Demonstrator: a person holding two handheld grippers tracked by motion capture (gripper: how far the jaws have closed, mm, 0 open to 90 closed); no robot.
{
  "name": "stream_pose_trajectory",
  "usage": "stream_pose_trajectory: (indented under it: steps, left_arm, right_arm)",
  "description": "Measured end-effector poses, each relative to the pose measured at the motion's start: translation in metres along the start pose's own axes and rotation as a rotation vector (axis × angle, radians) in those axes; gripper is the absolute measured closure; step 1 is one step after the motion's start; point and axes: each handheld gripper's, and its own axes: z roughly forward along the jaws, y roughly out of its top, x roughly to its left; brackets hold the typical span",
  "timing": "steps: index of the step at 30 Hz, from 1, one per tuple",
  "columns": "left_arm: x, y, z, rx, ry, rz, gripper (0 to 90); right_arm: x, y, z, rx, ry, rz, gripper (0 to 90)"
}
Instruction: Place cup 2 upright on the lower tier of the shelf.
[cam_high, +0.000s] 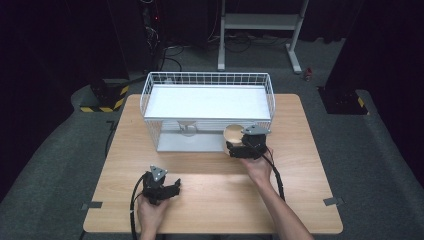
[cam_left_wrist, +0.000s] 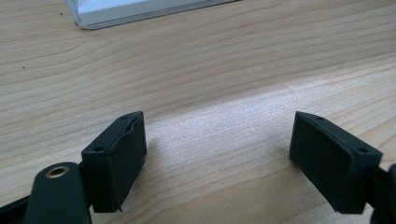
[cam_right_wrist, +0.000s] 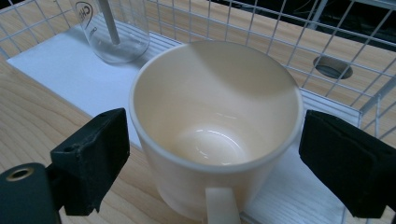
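Right gripper view: cup (cam_right_wrist: 215, 135) between spread jaws, untouched.
Left gripper (cam_left_wrist: 217, 154) jaws spread over bare desk (cam_left_wrist: 210, 70); high view adds the basket (cam_high: 207, 80).

cream mug (cam_right_wrist: 215, 135); white wire basket (cam_high: 207, 80); light wood-grain bench (cam_high: 210, 200); black hand-held gripper (cam_high: 161, 189) jaws; clear glass (cam_right_wrist: 116, 28); yellow-black hazard tape (cam_high: 107, 102).

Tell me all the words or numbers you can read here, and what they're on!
"CH": dark letters on the clear glass behind the cream mug, cut off by the top edge of the right gripper view.
Smaller print under those letters: too small and blurred to read.
No other words or numbers can be read.
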Motion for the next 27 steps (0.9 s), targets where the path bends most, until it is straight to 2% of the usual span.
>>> stream_pose_trajectory:
  steps: [8, 18, 27]
  left_arm:
    - [0.0, 0.0, 0.0, 0.0, 0.0, 0.0, 18.9]
    - [0.0, 0.0, 0.0, 0.0, 0.003, 0.0, 19.0]
    - [0.0, 0.0, 0.0, 0.0, 0.003, 0.0, 19.0]
  right_arm:
    - [0.001, -0.008, -0.013, -0.01, 0.002, 0.006, 14.8]
    - [0.001, -0.03, -0.029, -0.037, 0.022, 0.027, 31.0]
    - [0.005, -0.042, -0.028, -0.004, 0.004, 0.053, 39.7]
